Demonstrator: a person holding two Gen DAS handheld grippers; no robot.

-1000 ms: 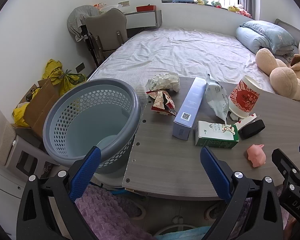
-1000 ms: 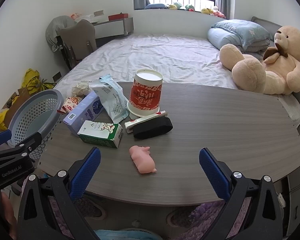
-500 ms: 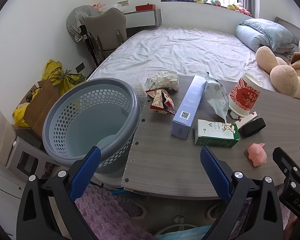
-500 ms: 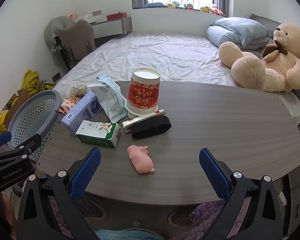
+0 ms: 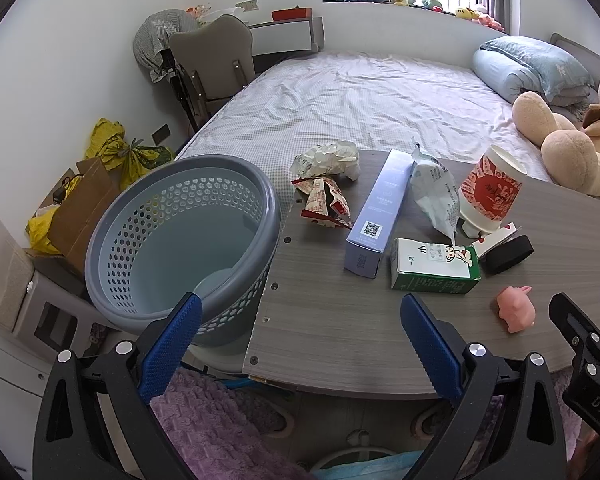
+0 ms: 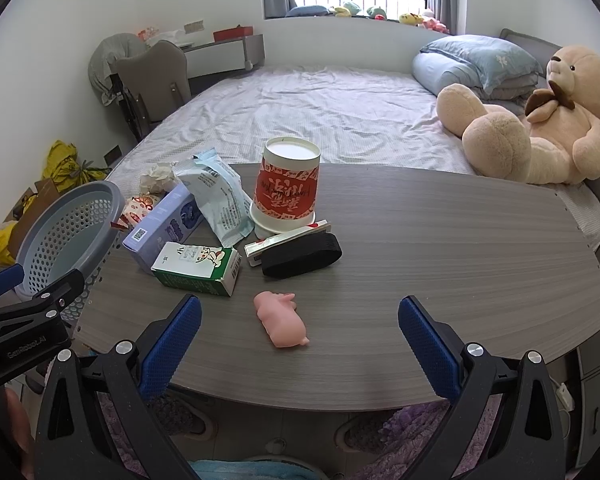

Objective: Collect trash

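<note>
An empty grey perforated basket [image 5: 180, 240] [image 6: 66, 232] stands off the left end of the grey wood table [image 5: 332, 320] [image 6: 440, 260]. Trash lies on the table's left half: crumpled paper [image 5: 328, 158], a red snack wrapper [image 5: 322, 202], a long lilac box [image 5: 376, 216] [image 6: 162, 228], a pale blue bag [image 5: 436, 196] [image 6: 218, 196], a red paper cup [image 5: 490, 192] [image 6: 286, 186] upside down, and a green milk carton [image 5: 434, 266] [image 6: 198, 266]. My left gripper [image 5: 300, 332] hangs open near the table's left corner. My right gripper [image 6: 300, 334] stands open just before a pink toy pig [image 6: 282, 324] [image 5: 514, 308].
A black case [image 6: 302, 254] and a flat red-white pack [image 6: 286, 236] lie beside the cup. A bed [image 6: 320, 120] with a teddy bear [image 6: 540, 120] is behind the table. A chair [image 5: 212, 64] and yellow bags [image 5: 120, 148] stand at left. Purple rug [image 5: 204, 432] below.
Both grippers have shifted only slightly; the table items sit a little lower and nearer in the right wrist view. Nothing was taken hold of or let go.
</note>
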